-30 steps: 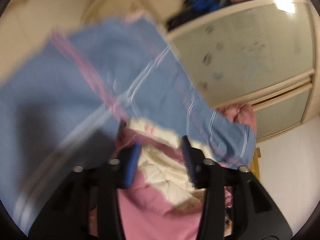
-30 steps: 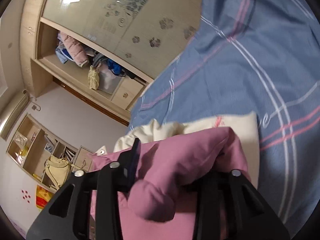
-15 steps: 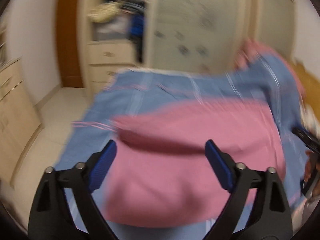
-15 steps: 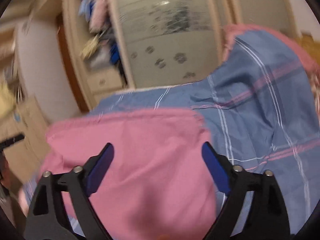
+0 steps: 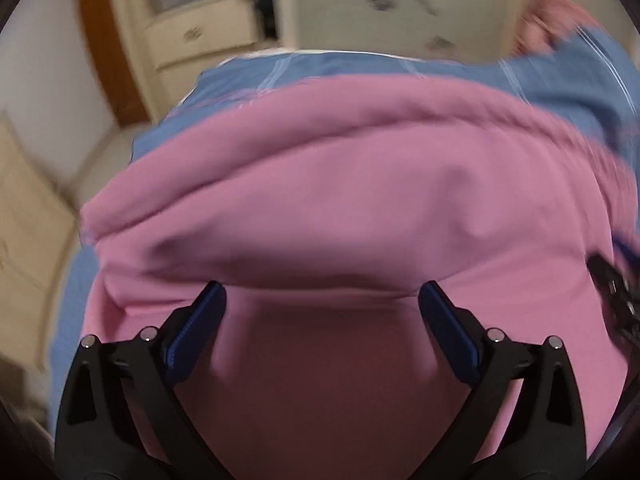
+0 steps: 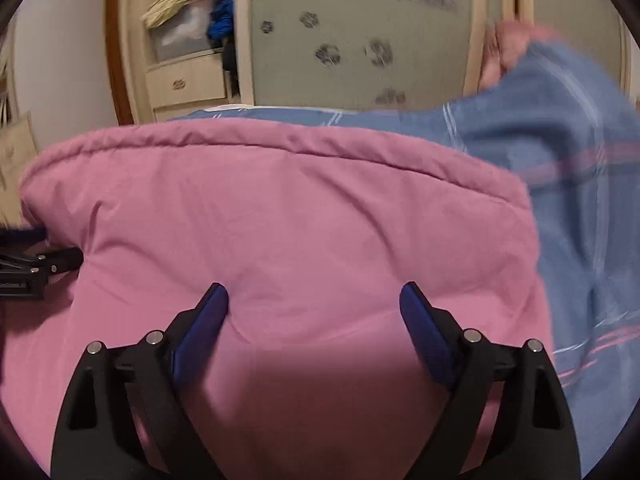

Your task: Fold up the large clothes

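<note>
A: Nearest to us, our left hand-held gripper (image 5: 322, 300) has its blue pads (image 5: 196, 332) spread wide with nothing between them, hovering over the pink padded garment (image 5: 340, 200).

B: Our right hand-held gripper (image 6: 314, 300) is the same: fingers wide apart, gripping nothing, tips just above the pink padded garment (image 6: 280, 220). At the left edge of our right view we can see part of the other gripper (image 6: 36, 268).

A: The garment lies folded in a thick stack on the bed's blue plaid sheet (image 6: 568, 168), which shows beyond it and to its right.

B: Farthest off stands the wardrobe (image 6: 352, 40) with paw prints on its door, and drawers (image 6: 184, 84) to its left.
</note>
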### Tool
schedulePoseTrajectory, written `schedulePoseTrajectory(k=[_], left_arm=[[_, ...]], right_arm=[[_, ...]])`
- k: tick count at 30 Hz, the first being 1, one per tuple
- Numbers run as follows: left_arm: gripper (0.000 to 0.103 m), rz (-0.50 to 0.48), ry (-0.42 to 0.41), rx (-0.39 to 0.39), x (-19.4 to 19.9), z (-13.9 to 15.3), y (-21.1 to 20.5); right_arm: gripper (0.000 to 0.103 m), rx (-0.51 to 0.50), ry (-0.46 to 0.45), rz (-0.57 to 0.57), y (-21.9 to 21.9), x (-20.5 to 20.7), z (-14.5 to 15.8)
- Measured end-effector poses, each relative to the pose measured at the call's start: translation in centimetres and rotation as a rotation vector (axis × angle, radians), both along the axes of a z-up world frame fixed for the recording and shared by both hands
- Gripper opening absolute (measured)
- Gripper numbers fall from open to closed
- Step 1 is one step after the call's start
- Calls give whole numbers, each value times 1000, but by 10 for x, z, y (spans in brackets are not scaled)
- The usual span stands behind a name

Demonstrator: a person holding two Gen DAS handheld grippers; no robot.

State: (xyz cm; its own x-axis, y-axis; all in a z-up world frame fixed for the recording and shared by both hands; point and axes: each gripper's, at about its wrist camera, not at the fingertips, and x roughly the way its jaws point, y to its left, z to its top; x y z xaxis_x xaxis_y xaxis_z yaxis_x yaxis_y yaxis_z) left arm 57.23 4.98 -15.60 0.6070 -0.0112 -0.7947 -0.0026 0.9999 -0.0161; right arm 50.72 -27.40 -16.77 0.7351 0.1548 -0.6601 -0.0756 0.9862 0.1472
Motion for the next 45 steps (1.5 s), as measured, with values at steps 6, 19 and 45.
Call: schedulePoseTrajectory(k=[6,19,45], left_arm=[[100,111,-49,-89,10,-18,26],[86,259,-324,71,-79,63,50],[87,47,-208,-32,-123,10,-15]], right_arm=[[87,259,-11,-121,-48,-6,-15],[56,4,-101,-219,-31,-56,33],[77,-9,-138,7,26,-110,46]])
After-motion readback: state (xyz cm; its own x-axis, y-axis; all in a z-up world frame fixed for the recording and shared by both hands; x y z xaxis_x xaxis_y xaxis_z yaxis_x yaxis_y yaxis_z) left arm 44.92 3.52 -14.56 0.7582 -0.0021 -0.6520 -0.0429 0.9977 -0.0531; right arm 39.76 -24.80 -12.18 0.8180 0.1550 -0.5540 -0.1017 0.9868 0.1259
